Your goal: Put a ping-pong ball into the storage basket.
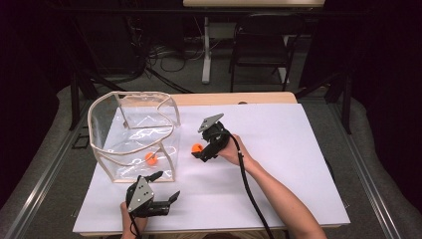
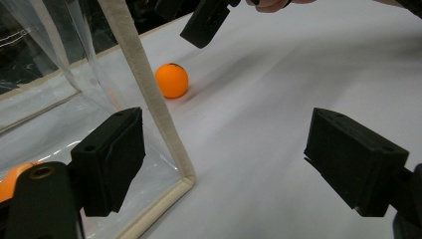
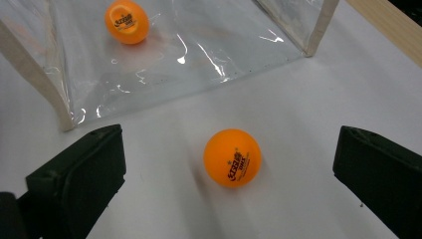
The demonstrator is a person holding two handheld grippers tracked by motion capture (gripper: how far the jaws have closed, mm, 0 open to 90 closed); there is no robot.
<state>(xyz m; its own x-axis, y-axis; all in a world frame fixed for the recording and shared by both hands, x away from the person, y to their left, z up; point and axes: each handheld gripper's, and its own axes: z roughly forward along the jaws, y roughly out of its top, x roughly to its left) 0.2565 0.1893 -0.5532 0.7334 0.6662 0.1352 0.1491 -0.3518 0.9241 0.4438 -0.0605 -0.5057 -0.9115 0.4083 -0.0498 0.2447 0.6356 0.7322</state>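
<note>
Centrally, on the white sheet covering the counter (image 1: 278, 149), the right tool (image 1: 199, 151) points at an orange ball (image 1: 197, 148) that lies on the sheet just outside a clear bag (image 1: 134, 134) with cream edging. Jaws of this tool are spread wide, one to each side of the ball, and neither touches it; in the right gripper view the ball (image 3: 232, 158), printed with red lettering, sits between the two black jaws. A second orange ball (image 1: 151, 158) rests on the bag's floor, near its front wall, and appears in the right gripper view behind the clear plastic (image 3: 127, 21). The left tool (image 1: 165, 189) lies at the near edge of the counter, just in front of the bag's near corner, with its jaws also spread and holding nothing. In the left gripper view the cream corner seam (image 2: 149, 94) stands upright between the jaws, nearer the left one.
</note>
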